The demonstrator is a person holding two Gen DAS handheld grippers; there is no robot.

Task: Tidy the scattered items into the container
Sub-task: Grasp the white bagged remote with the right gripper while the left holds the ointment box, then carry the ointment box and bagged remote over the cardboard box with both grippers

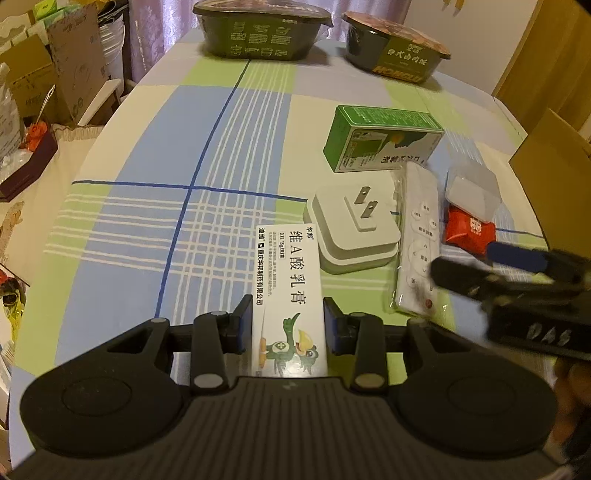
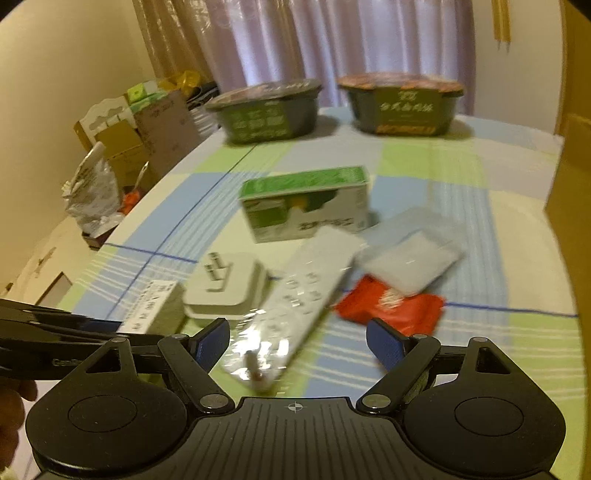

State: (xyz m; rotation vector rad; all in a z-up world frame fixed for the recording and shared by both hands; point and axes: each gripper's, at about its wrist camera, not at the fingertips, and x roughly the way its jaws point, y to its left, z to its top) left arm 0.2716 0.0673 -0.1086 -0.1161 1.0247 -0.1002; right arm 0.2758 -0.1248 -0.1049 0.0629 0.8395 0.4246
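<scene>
The left tool (image 1: pixel 288 325) has its two blue pads pressed against the long sides of a white ointment box (image 1: pixel 288 280), so it is clamped on this box; the box lies flat on the surface (image 1: pixel 147 240), which is covered with a checked cloth in blue, green and white. Just to the right of the box rests a white plug adapter (image 1: pixel 352 232) with its two metal pins pointing up. Next to it on the right lies a white remote control (image 1: pixel 419 243) in a clear plastic bag. Beyond these stands a green and white medicine box (image 1: pixel 380 142). To the right of the remote there is a red snack packet (image 1: pixel 469 230), with a small clear plastic packet (image 1: pixel 472 192) lying partly over it.

The right tool (image 2: pixel 299 343) has its fingers wide apart, and between them shows the near end of the remote control; it touches nothing. At the far edge of the surface stand two dark instant-food bowls (image 1: pixel 262 29) side by side. A brown cardboard box (image 1: pixel 554 158) stands at the right edge.
</scene>
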